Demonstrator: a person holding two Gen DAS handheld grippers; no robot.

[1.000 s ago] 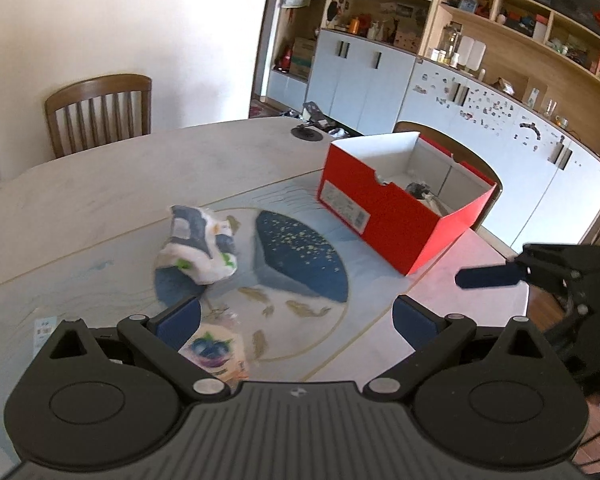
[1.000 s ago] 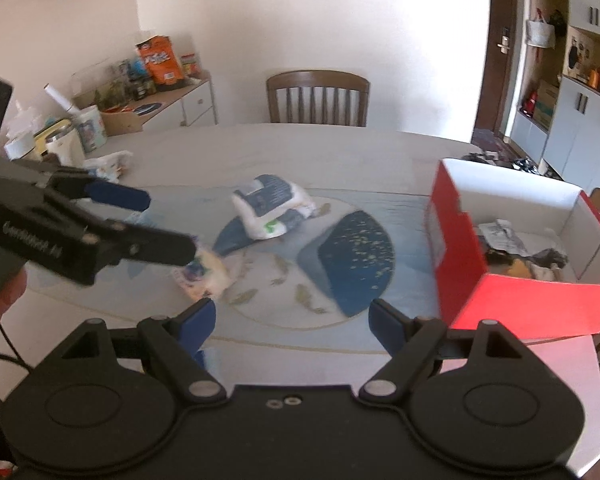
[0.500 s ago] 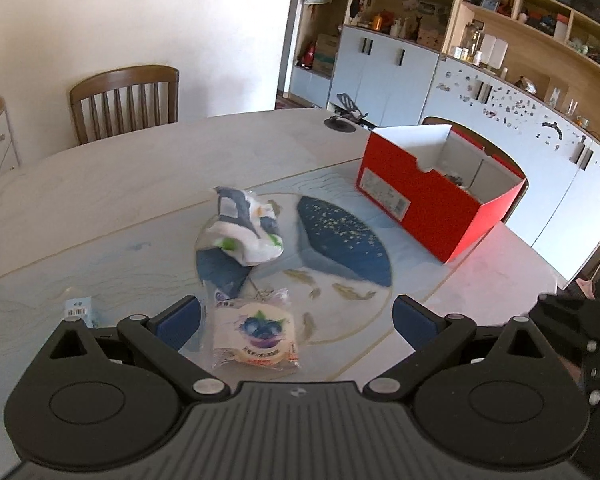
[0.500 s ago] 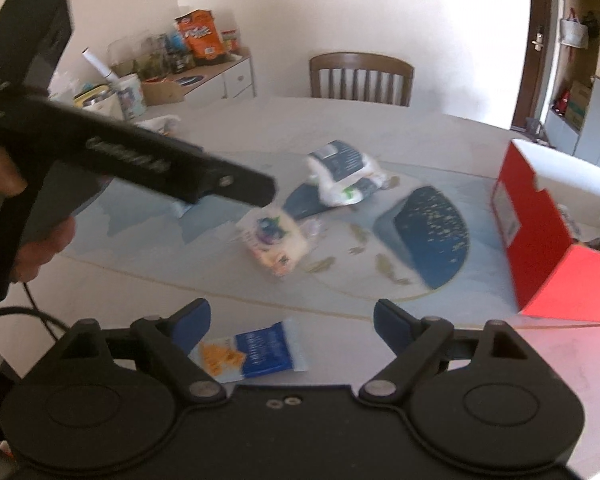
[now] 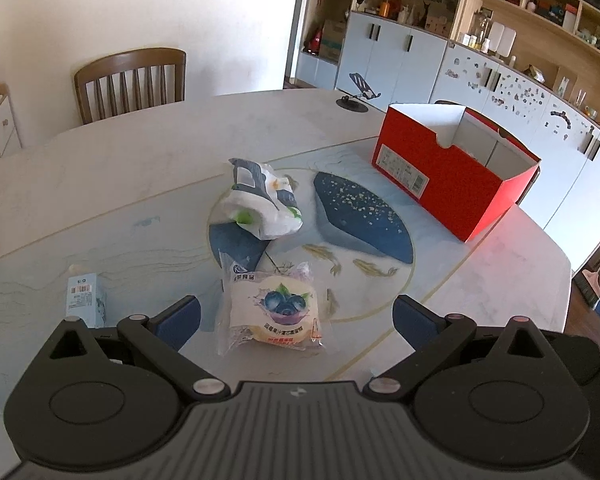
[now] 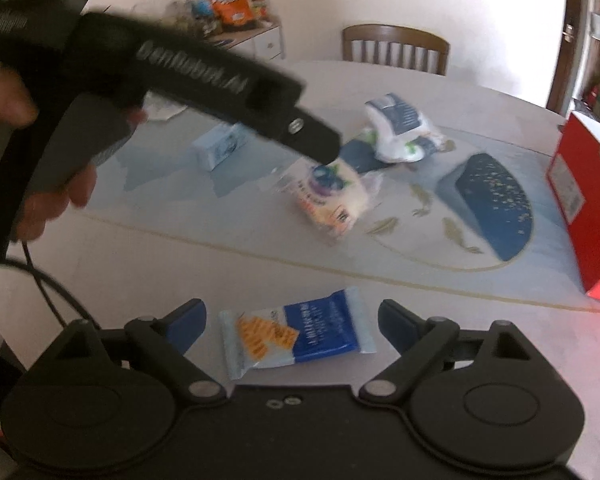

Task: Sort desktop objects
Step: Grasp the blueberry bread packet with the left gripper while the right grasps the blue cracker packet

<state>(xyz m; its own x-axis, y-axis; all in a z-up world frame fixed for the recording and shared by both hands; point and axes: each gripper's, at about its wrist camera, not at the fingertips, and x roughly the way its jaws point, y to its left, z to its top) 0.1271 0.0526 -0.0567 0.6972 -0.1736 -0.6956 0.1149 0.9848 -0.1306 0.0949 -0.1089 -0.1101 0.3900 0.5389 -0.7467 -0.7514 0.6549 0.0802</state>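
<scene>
My left gripper (image 5: 296, 316) stands spread, nothing pinched, the blueberry bun packet (image 5: 274, 310) lying between its fingers at 12 o'clock; the crumpled bag (image 5: 262, 200) sits beyond it and the red box (image 5: 452, 176) at 2 o'clock, near the table (image 5: 140, 152) edge. My right gripper (image 6: 292, 322) is opening over a blue wafer packet (image 6: 300, 330) without touching it. Only the right view shows that packet, and the left tool crossing at 10 o'clock.
</scene>
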